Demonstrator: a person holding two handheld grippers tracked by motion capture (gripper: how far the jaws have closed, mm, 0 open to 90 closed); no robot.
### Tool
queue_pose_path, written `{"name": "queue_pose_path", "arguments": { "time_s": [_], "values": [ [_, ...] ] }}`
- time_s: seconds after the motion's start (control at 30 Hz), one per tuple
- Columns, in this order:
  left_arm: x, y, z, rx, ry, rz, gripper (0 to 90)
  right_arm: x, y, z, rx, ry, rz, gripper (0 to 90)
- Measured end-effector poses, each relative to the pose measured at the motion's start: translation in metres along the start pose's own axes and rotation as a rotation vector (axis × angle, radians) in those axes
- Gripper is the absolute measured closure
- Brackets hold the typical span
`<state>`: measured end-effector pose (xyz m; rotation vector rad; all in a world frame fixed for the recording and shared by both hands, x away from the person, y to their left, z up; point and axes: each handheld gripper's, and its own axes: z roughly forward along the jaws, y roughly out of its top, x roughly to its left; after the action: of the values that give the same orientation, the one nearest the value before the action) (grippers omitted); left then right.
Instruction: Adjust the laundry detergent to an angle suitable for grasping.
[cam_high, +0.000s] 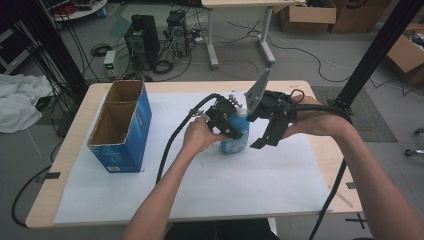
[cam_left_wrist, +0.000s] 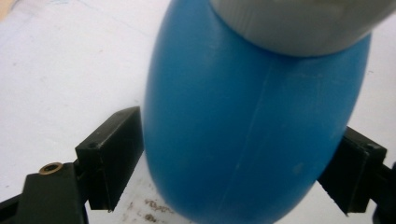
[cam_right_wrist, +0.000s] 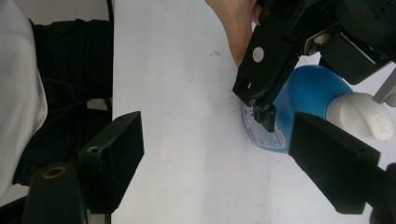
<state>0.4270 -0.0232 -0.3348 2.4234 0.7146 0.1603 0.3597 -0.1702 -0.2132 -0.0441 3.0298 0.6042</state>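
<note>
The bottle (cam_high: 236, 134) is blue with a white cap and a label low on its side, upright mid-table on white paper (cam_high: 200, 190). A blue box (cam_high: 122, 125) stands left. My left gripper (cam_left_wrist: 233, 177) straddles the bottle, jaws wide, seemingly touching. My right gripper (cam_right_wrist: 215, 154) hovers open beside it, holding nothing.

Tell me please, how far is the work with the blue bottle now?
Done: the left gripper is down at the upright bottle, one jaw on each side of its body. In hand: the grasp; whether the pads already press I cannot tell. The right gripper is open and holds nothing, beside the bottle. Left: lifting it, perhaps into the open box, whose near compartment looks empty.
</note>
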Motion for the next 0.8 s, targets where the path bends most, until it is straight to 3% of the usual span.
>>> {"name": "queue_pose_path", "arguments": {
  "time_s": [0.8],
  "values": [
    [-0.0018,0.0011,0.002,-0.019,0.012,0.001,28.7,0.0001,-0.0014,0.0015,0.007,-0.003,0.006,18.5]
  ]
}}
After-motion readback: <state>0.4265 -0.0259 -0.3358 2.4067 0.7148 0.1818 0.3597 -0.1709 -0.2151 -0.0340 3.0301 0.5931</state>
